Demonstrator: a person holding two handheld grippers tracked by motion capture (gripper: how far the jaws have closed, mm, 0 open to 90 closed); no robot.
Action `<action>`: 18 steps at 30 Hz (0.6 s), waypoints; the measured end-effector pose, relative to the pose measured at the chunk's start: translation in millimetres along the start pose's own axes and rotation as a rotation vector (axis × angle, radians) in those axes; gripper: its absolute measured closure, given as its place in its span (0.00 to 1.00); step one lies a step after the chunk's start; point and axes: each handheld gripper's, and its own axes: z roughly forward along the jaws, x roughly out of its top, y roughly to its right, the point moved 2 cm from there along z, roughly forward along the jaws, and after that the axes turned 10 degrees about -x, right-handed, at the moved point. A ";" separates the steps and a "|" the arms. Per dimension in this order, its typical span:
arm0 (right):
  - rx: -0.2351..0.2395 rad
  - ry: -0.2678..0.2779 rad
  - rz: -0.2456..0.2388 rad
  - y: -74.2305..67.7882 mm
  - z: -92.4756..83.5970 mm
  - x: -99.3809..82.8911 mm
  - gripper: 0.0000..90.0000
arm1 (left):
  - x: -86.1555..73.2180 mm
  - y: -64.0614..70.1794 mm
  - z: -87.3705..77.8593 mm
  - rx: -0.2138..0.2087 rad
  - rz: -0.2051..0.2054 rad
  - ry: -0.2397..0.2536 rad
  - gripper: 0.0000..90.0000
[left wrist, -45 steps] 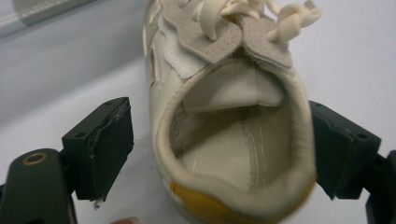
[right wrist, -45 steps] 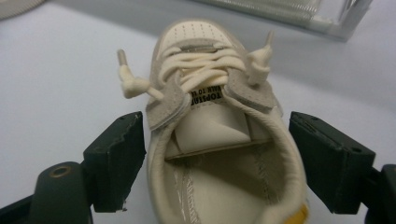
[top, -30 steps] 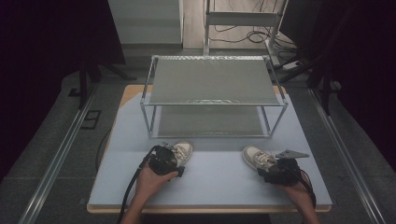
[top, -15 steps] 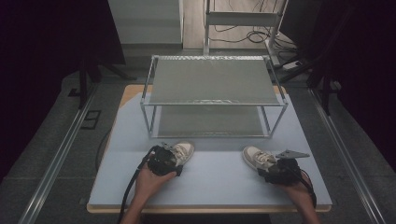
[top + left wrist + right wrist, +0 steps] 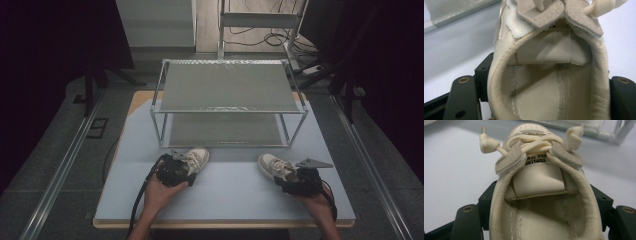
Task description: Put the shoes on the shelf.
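While each claw closes, left claw [image 5: 541,100] clamps left shoe [image 5: 549,82], right claw [image 5: 544,225] clamps right shoe [image 5: 541,202]

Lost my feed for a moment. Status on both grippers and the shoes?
Left gripper closing around heel of left shoe. Right gripper closing around heel of right shoe. Both shoes on table. Rack ahead, path unobstructed.

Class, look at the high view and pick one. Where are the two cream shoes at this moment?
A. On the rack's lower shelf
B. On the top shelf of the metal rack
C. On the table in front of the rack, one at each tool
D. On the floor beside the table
C: the left shoe and the right shoe lie on the table in front of the metal rack, each with its heel between the jaws of a tool, the left tool and the right tool.
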 end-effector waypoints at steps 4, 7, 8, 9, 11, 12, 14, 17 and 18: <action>0.017 0.017 -0.002 -8.3 3.8 12.0 0.32 | 6.6 2.2 0.4 -0.010 0.009 0.007 0.32; 0.019 0.024 -0.005 -13.7 7.7 20.6 0.32 | 12.7 2.8 2.0 -0.014 0.011 0.012 0.32; 0.020 0.027 -0.006 -15.2 9.2 23.8 0.32 | 15.2 2.9 2.6 -0.017 0.011 0.013 0.32; 0.022 0.029 -0.006 -16.6 10.8 27.0 0.32 | 18.4 2.9 3.2 -0.017 0.013 0.014 0.32; 0.022 0.032 -0.001 -19.4 14.2 33.1 0.32 | 23.7 3.2 4.9 -0.021 0.014 0.015 0.32; 0.022 0.033 0.001 -21.1 16.6 36.7 0.32 | 26.3 3.0 6.1 -0.023 0.012 0.017 0.32; 0.020 0.036 0.003 -23.7 20.1 41.6 0.32 | 30.7 2.3 8.5 -0.027 0.009 0.019 0.32; 0.016 0.039 0.003 -29.0 26.0 49.7 0.32 | 37.1 1.1 12.4 -0.022 0.006 0.020 0.32; 0.014 0.040 0.001 -30.1 27.3 51.4 0.32 | 39.4 0.6 13.9 -0.021 0.006 0.022 0.32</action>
